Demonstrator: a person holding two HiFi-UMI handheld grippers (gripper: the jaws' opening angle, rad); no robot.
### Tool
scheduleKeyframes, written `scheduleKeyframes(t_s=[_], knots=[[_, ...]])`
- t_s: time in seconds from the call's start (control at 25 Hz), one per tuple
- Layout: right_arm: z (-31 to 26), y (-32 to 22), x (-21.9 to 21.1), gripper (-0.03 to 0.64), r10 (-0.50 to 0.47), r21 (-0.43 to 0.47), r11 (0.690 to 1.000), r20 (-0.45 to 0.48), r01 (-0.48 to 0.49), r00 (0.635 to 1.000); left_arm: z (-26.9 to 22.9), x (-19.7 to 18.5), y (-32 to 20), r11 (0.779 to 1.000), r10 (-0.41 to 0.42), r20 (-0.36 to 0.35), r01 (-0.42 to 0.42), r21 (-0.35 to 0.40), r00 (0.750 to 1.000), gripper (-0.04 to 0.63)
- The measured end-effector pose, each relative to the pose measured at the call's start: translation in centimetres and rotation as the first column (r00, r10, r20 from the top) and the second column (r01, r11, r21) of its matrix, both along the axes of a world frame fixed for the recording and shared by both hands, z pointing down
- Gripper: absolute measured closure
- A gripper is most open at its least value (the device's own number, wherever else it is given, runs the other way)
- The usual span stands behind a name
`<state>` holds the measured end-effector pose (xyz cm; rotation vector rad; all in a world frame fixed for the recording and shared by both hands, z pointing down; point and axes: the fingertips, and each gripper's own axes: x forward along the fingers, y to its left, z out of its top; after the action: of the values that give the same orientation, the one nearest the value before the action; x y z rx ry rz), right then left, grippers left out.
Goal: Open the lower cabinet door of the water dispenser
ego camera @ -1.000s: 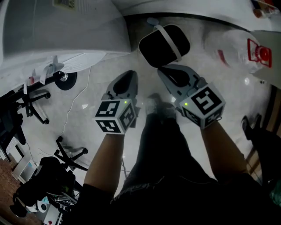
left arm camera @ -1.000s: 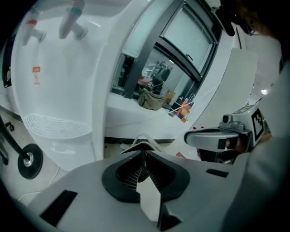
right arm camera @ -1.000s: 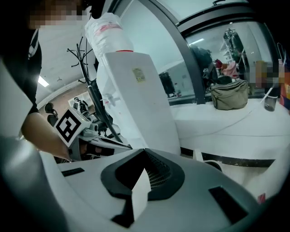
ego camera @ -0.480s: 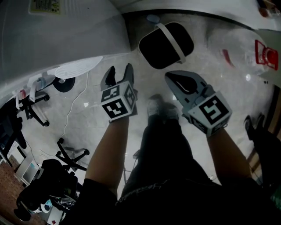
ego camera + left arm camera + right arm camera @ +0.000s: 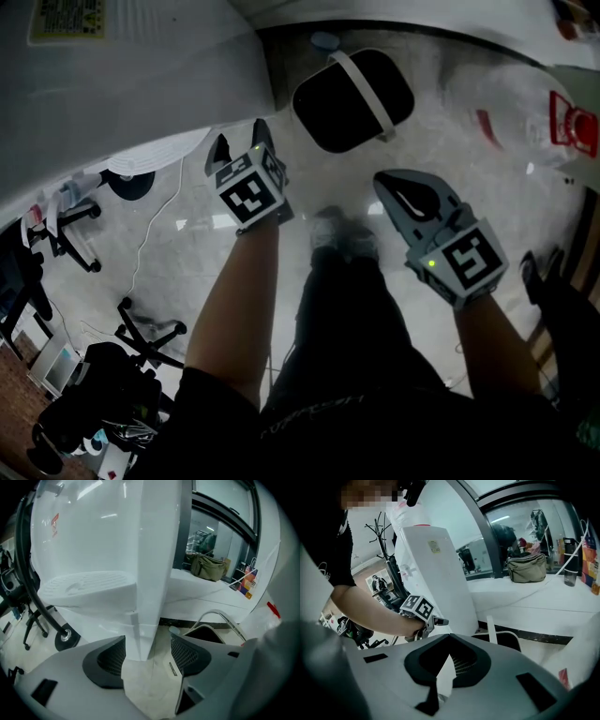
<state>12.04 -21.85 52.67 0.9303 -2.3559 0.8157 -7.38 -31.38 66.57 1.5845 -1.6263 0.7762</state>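
The white water dispenser [image 5: 131, 84] fills the top left of the head view. Its lower cabinet door [image 5: 101, 620] sits under the drip tray [image 5: 86, 583] in the left gripper view. My left gripper [image 5: 241, 141] is low at the dispenser's front corner, jaws opening. The cabinet's vertical corner edge [image 5: 140, 634] stands between the spread jaws [image 5: 149, 654], and the pads are clear of it. My right gripper [image 5: 388, 180] hangs to the right over the floor, shut on nothing. From the right gripper view [image 5: 450, 638] the left gripper [image 5: 433, 620] shows beside the dispenser [image 5: 440, 573].
A black bin with a white handle [image 5: 352, 98] stands just right of the dispenser. A clear water bottle with a red label [image 5: 525, 103] lies at the far right. Chair bases [image 5: 150, 328] and a cable [image 5: 155, 234] are on the floor at left. The person's shoe [image 5: 342, 234] is between the grippers.
My left gripper has gone down and forward to the dispenser's lower corner, tipped more steeply, and its jaws have spread apart. The right gripper has drifted slightly right and lower, still shut.
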Motion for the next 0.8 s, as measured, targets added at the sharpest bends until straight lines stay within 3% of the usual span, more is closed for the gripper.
scheduleKeyframes(t_s=[0.52,0.8], knots=[[0.1,-0.1,0.3,0.604,-0.005,0.002,1.0,0.008,0.005,1.0,0.4,-2.1,-1.1,0.98,-0.201,0.082,0.201,0.011,0.976,0.312],[0.3,0.7,0.2,0.604,-0.029,-0.004,1.0,-0.004,0.029,1.0,0.6,-2.0,-1.3,0.979,-0.205,0.078,0.204,0.017,0.976,0.322]])
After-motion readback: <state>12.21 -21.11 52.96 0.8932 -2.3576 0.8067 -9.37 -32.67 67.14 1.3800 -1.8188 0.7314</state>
